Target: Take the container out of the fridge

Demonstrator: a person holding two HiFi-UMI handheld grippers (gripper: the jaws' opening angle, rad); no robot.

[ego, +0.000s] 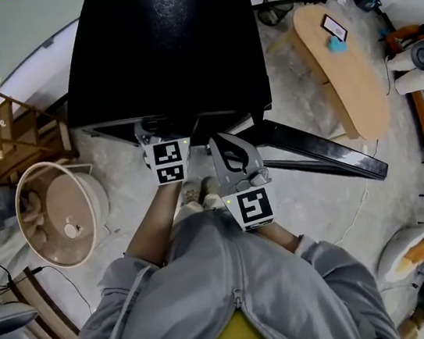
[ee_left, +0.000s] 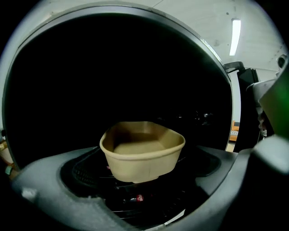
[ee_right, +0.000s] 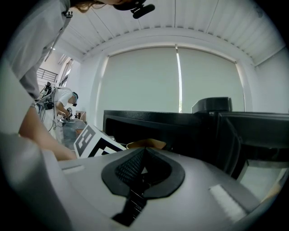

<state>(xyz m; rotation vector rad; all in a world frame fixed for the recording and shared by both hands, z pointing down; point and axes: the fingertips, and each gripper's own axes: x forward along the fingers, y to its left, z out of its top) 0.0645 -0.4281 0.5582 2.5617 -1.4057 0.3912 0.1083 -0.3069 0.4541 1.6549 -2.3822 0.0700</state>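
Observation:
A tan open container (ee_left: 142, 151) stands on a wire shelf (ee_left: 95, 173) inside the dark black fridge (ego: 162, 50). My left gripper (ee_left: 144, 187) reaches into the fridge, open wide, with the container between its jaws and no pad touching it. In the head view the left gripper (ego: 162, 144) is at the fridge's opening. My right gripper (ego: 226, 155) hangs just to its right, outside the fridge. In the right gripper view that gripper (ee_right: 142, 158) is shut on nothing, and the container's rim (ee_right: 146, 144) shows just beyond it.
The fridge door (ego: 321, 156) stands swung open to the right, low over the floor. A round tan tub (ego: 57, 215) and a wooden rack (ego: 10, 139) sit to the left. An oval wooden table (ego: 343, 66) is at the right. The person's feet (ego: 200, 194) are before the fridge.

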